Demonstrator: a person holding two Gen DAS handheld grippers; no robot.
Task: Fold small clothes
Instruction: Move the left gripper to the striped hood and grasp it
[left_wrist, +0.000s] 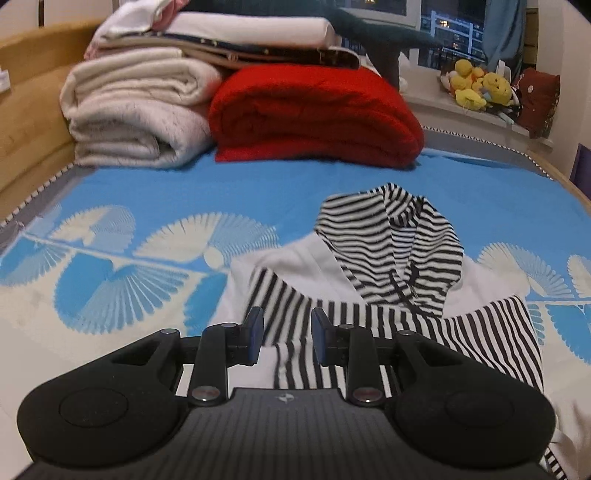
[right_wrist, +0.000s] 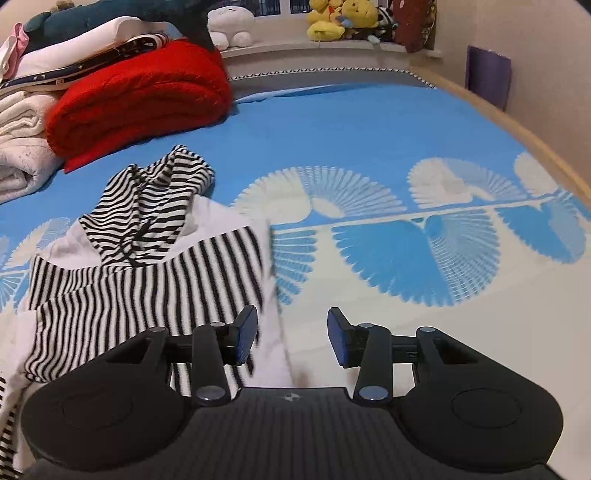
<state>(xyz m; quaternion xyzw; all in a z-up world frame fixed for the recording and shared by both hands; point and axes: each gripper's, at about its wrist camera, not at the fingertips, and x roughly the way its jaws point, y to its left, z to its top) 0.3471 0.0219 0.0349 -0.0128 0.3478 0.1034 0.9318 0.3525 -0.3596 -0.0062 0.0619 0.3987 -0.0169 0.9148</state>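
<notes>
A small white hooded top with black-and-white striped hood and sleeves (left_wrist: 388, 280) lies on the blue patterned bedspread (left_wrist: 147, 206); both striped sleeves are folded across its white body. My left gripper (left_wrist: 287, 338) is open and empty, hovering above the left striped sleeve near the garment's front. In the right wrist view the same top (right_wrist: 147, 266) lies at the left. My right gripper (right_wrist: 292, 334) is open and empty, over the garment's right edge, its left finger above the striped sleeve.
A folded red blanket (left_wrist: 314, 114) and a stack of white folded bedding (left_wrist: 140, 114) sit at the back of the bed. Yellow plush toys (left_wrist: 480, 86) line the window sill. A wooden bed frame (left_wrist: 33, 122) runs along the left; the bed edge (right_wrist: 535, 144) curves on the right.
</notes>
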